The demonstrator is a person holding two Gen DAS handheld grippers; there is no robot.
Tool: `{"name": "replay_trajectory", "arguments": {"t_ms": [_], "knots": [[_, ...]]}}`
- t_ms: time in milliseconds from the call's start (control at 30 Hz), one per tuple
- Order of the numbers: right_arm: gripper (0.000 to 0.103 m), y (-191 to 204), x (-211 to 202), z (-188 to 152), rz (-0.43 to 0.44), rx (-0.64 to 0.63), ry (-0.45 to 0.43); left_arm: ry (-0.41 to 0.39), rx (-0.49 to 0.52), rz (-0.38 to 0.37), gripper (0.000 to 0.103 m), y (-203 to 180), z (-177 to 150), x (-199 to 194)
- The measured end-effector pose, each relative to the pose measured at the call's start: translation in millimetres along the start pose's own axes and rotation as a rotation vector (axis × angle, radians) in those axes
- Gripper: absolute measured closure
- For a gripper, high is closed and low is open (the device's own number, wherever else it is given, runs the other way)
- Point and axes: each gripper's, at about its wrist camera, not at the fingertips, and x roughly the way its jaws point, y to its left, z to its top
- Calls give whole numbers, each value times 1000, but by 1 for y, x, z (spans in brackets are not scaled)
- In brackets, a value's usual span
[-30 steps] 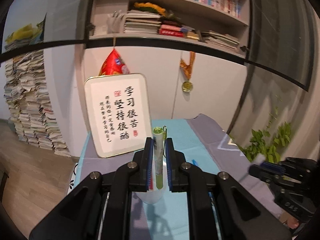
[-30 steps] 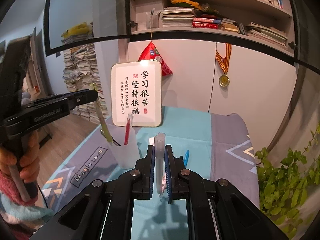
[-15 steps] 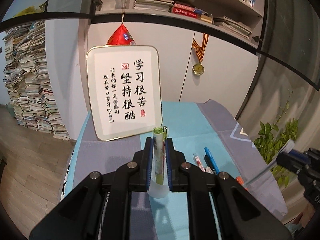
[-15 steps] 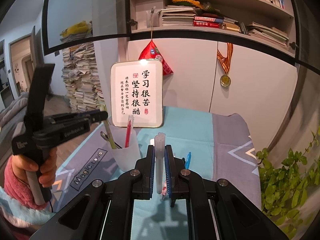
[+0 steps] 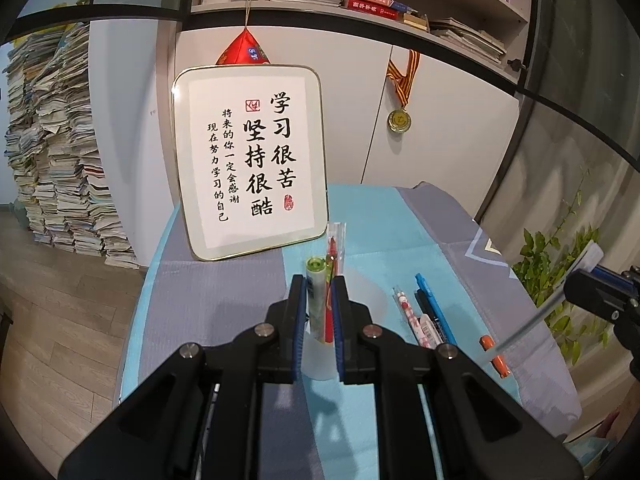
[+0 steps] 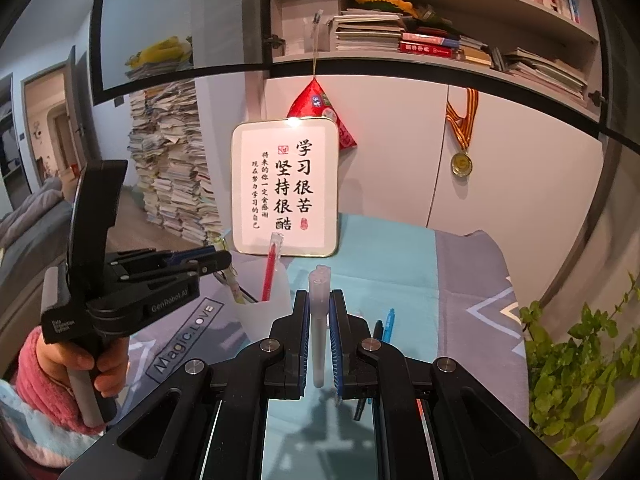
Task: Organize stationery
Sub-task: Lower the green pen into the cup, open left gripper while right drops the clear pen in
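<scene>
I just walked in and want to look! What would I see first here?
First, the white framed sign with big black calligraphy, standing at the table's far edge. In front of it a frosted plastic cup holds a red pen. Close up, the right tongs pinch a translucent white pen upright.

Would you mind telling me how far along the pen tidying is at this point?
Partly done. A red pen already stands in the white cup. In hand: the left gripper is shut on a green pen with its lower end in the cup, and the right gripper holds a whitish pen clear of it. Left: several loose pens, including a blue pen and an orange pen, lie on the tablecloth.
</scene>
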Motion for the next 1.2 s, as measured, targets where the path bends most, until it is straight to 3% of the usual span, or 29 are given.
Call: {"name": "replay_trajectory", "arguments": {"t_ms": [200,333,500,767,1200], "knots": [[93,7,1,5,0,-7,-2,-16,0,2,91,3,-2,-4],[93,10,-1,13,4,-5,-19,-63,-9,19,63,8,-5,-17],[93,16,-1,28,17,8,-60,-108,-19,52,63,20,-12,-33],[93,33,20,54,49,27,-87,-74,-56,79,63,47,-37,-37],[93,43,74,55,6,11,-2,-22,-22,57,63,50,-50,-23]]}}
